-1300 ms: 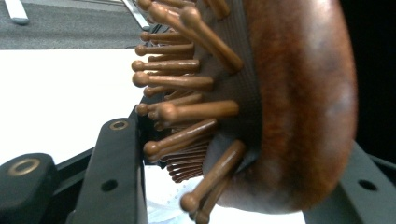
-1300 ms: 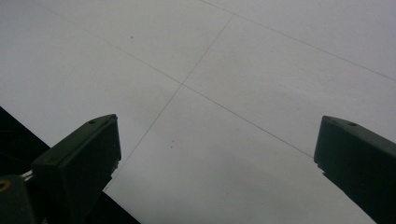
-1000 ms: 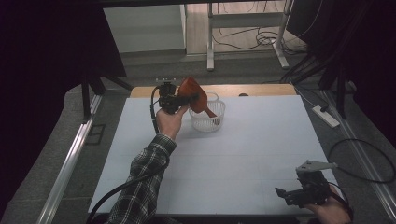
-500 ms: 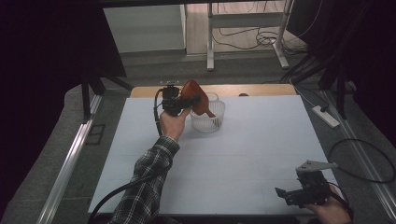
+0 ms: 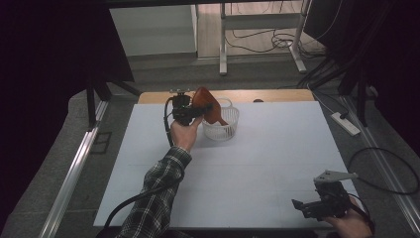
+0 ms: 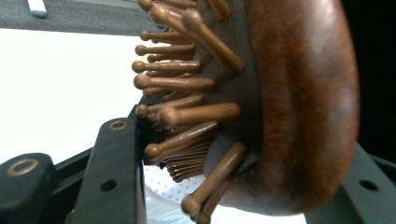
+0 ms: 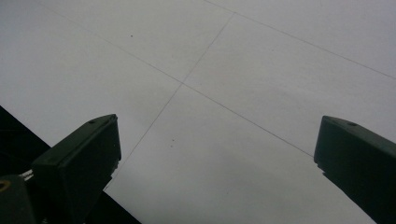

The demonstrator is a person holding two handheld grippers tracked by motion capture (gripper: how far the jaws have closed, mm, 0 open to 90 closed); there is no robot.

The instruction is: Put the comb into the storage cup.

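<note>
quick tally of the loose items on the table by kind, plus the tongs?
Wooden hairbrush: 1
White mesh basket: 1
Tongs: 2 (left tongs, right tongs)
Total: 4

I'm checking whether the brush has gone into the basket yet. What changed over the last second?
Hardly anything: the left hand-held gripper remains shut on the wooden hairbrush, tilted over the white basket, with at most a slight shift. The right hand-held gripper stays open and idle near the table's front corner.
</note>
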